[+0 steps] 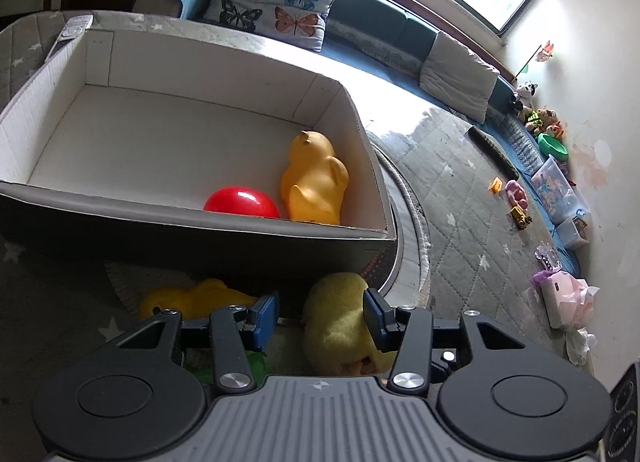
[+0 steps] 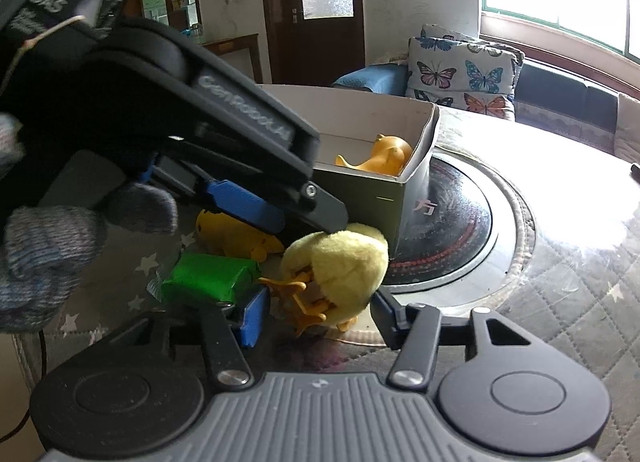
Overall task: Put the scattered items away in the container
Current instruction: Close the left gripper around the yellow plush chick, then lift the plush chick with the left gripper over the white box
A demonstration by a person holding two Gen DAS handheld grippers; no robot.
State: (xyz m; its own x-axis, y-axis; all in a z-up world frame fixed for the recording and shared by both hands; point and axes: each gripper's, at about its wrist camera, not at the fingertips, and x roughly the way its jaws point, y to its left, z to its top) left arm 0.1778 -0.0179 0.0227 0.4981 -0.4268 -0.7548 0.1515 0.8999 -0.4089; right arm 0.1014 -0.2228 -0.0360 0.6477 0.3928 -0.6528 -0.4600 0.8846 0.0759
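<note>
Left gripper (image 1: 320, 314): jaws wide apart, plush chick (image 1: 340, 326) between them, one pad touching its side, not clamped.
Right gripper (image 2: 316, 316): jaws spread, nothing held, chick just ahead.
Box (image 1: 192, 218): holds ball (image 1: 240, 202) and duck (image 1: 314, 182).
Outside box: yellow toy (image 2: 236, 236), green block (image 2: 208, 278).

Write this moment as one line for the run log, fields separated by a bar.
box: red ball, orange duck inside | left gripper: open around plush chick | right gripper: open near plush chick | outside: yellow duck, green block
</note>
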